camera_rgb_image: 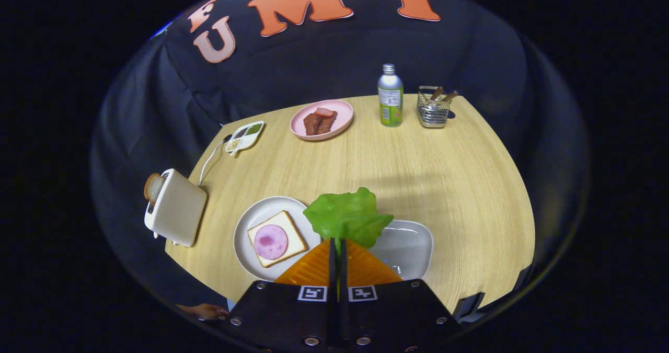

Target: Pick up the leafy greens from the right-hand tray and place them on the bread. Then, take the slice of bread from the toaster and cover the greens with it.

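Note:
My gripper [337,243] is shut on the stem of the leafy greens [347,218], a bright green lettuce leaf that hangs just ahead of the fingers, high above the table. Below and to the left lies a round white plate [250,226] with a bread slice [276,238] topped by a pink ham round [270,241]. To the right, under the leaf, is the white tray [410,244]. Further left stands the cream toaster [176,207] with a bread slice [153,186] sticking out of its slot.
At the table's far side are a pink plate [303,129] with sausages, a green bottle [390,97], a wire cutlery basket [433,108] and a small divided dish [244,136]. The toaster's cord [210,160] runs towards that dish. A hand [205,310] shows near the table's front edge.

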`<control>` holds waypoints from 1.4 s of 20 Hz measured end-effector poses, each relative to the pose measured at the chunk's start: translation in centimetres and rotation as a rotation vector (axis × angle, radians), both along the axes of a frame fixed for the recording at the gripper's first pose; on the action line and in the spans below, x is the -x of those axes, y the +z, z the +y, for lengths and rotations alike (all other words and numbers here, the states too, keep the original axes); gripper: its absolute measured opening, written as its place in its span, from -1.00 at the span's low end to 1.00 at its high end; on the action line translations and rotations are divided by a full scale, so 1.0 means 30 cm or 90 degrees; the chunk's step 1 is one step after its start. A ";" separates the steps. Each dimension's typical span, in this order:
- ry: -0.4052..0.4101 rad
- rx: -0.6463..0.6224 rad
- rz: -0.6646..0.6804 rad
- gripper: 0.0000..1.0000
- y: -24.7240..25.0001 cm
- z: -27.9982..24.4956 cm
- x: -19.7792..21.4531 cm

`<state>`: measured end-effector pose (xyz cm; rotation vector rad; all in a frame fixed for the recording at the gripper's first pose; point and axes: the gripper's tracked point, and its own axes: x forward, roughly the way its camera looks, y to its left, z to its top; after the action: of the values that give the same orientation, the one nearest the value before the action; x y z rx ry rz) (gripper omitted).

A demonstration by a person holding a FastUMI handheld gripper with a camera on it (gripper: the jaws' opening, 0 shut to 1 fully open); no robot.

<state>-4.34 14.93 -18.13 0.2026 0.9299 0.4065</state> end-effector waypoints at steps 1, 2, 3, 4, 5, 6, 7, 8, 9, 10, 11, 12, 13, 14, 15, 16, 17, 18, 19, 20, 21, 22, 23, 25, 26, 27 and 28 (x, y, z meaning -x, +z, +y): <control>0.015 -0.006 -0.005 -0.99 0.013 0.033 0.010; 0.037 -0.016 -0.005 -0.99 0.025 0.076 0.020; 0.053 -0.029 -0.003 -0.99 0.037 0.123 0.037; 0.073 -0.039 0.000 -0.99 0.049 0.169 0.048; 0.091 -0.047 -0.004 -0.99 0.063 0.216 0.053; 0.109 -0.051 -0.009 -0.99 0.073 0.262 0.053; 0.122 -0.056 -0.012 -0.99 0.084 0.300 0.065; 0.135 -0.059 -0.008 -0.99 0.083 0.340 0.071; 0.141 -0.062 -0.006 -0.99 0.079 0.378 0.079; 0.143 -0.059 -0.005 -0.99 0.068 0.406 0.073; 0.144 -0.055 0.002 -0.99 0.045 0.435 0.065; 0.140 -0.054 0.014 -0.98 0.020 0.460 0.067; 0.140 -0.058 0.034 -0.98 -0.004 0.488 0.080; 0.138 -0.061 0.048 -0.99 -0.025 0.511 0.087; 0.140 -0.059 0.062 -0.99 -0.054 0.532 0.094; 0.139 -0.051 0.061 -0.98 -0.076 0.539 0.086; 0.143 -0.040 0.058 -0.98 -0.100 0.545 0.078; 0.137 -0.030 0.049 -0.98 -0.122 0.544 0.059; 0.126 -0.023 0.037 -0.98 -0.141 0.544 0.040; 0.123 -0.009 0.029 -0.96 -0.168 0.538 0.020; 0.123 0.016 0.035 -0.95 -0.203 0.523 0.018; 0.125 0.030 0.032 -0.94 -0.221 0.510 0.009; 0.121 0.046 0.022 -0.93 -0.237 0.492 -0.001; 0.119 0.064 0.010 -0.79 -0.257 0.471 -0.017; 0.126 0.068 0.012 -0.67 -0.269 0.468 -0.015; 0.136 0.067 0.015 -0.65 -0.273 0.475 -0.001; 0.147 0.065 0.012 -0.49 -0.274 0.488 0.005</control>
<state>-4.48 29.55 -26.35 0.0054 0.9936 0.5687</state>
